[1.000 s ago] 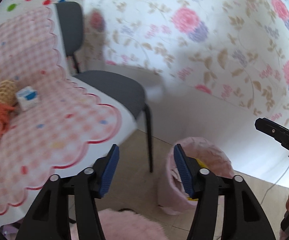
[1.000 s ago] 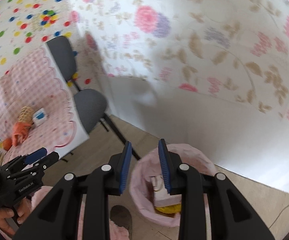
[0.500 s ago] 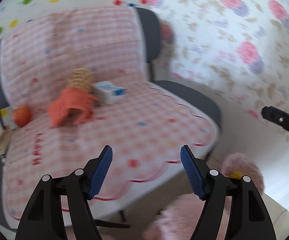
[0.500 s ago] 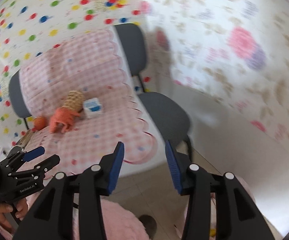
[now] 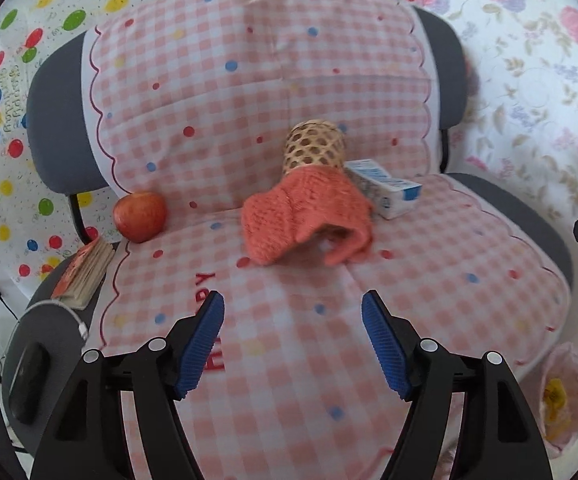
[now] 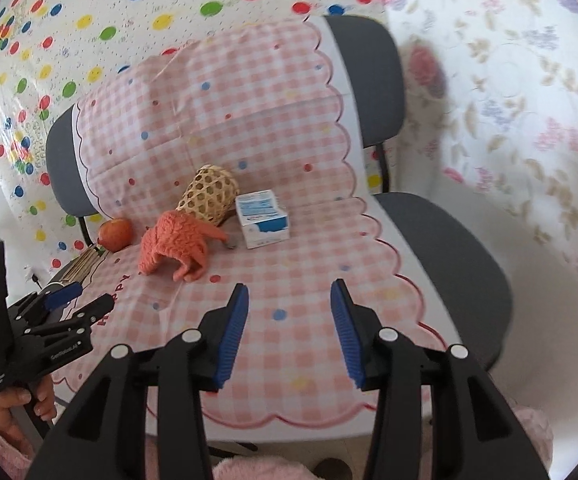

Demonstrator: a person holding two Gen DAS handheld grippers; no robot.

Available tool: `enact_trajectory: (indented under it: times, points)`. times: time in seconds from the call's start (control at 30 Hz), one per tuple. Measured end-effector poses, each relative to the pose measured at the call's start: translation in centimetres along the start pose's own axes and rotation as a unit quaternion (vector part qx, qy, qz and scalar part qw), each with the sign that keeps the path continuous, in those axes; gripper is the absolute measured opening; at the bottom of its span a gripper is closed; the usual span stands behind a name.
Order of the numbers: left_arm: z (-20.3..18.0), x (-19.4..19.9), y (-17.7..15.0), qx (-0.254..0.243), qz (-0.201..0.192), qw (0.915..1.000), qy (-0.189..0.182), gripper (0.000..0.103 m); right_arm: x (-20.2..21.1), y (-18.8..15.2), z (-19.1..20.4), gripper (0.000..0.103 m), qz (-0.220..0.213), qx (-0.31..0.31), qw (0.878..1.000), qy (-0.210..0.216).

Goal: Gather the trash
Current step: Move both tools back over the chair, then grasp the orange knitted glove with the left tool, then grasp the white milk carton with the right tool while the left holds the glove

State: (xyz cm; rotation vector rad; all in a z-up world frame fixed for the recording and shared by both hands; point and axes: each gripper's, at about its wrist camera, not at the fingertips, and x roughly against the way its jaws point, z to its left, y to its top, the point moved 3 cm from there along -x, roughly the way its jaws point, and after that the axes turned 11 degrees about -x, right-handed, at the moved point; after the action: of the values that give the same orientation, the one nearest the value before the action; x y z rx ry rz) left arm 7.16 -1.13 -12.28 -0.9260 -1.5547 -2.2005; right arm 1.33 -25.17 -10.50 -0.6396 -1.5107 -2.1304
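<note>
A white and blue carton (image 5: 387,192) (image 6: 263,218) lies on the pink checked cloth (image 5: 309,312) (image 6: 289,264) over the chairs. Beside it an orange knitted piece (image 5: 307,216) (image 6: 177,240) hangs from a woven bamboo cup (image 5: 315,148) (image 6: 209,194). A red apple (image 5: 140,216) (image 6: 115,233) sits to the left. My left gripper (image 5: 293,340) is open and empty, short of the orange piece. My right gripper (image 6: 289,326) is open and empty, short of the carton. The pink-lined trash bin (image 5: 565,396) shows at the lower right of the left wrist view.
A small book (image 5: 85,272) lies on the grey chair seat (image 5: 45,320) left of the cloth, with a white cable (image 5: 69,312) and a dark object (image 5: 29,380). A second grey chair (image 6: 445,256) stands at the right. Papered walls close in behind.
Both grippers have swung left and up from the trash bin to the cloth-covered chairs. Both have opened wider and stay empty.
</note>
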Motion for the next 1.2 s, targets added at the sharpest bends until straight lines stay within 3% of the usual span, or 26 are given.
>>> enact_trajectory:
  times: [0.27, 0.47, 0.57, 0.6, 0.73, 0.9, 1.07, 1.2]
  points:
    - [0.4, -6.6, 2.8, -0.018, 0.031, 0.9994, 0.003, 0.071, -3.7, 1.5, 0.9, 0.042, 0.017, 0.005, 1.0, 0.01]
    - [-0.2, -9.6, 4.3, -0.028, 0.033, 0.999, -0.006, 0.055, -4.4, 1.6, 0.4, 0.042, 0.024, 0.002, 1.0, 0.002]
    - [-0.6, -9.3, 4.9, -0.036, 0.016, 0.9991, -0.012, 0.034, -4.3, 1.5, 0.2, 0.042, 0.025, 0.002, 1.0, -0.001]
    - [-0.7, -9.0, 5.1, -0.037, 0.01, 0.9992, -0.015, 0.008, -4.1, 1.4, 0.2, 0.042, 0.024, 0.002, 1.0, -0.002]
    - [1.5, -4.8, 5.6, 0.024, -0.041, 0.9978, -0.045, 0.006, -3.8, 1.4, 0.4, 0.042, 0.023, 0.005, 1.0, -0.004]
    - [4.6, -0.2, 5.9, 0.069, -0.068, 0.9941, -0.05, 0.006, -4.4, 1.3, 1.4, 0.044, 0.03, 0.015, 0.999, 0.003]
    - [6.5, 1.2, 5.1, 0.09, -0.052, 0.9944, -0.018, 0.007, -7.0, 1.5, 3.1, 0.073, 0.042, 0.042, 0.998, 0.01]
    - [7.4, 0.4, 3.7, 0.102, -0.035, 0.9941, -0.009, 0.007, -10.3, 1.9, 3.8, 0.078, 0.055, 0.047, 0.997, 0.013]
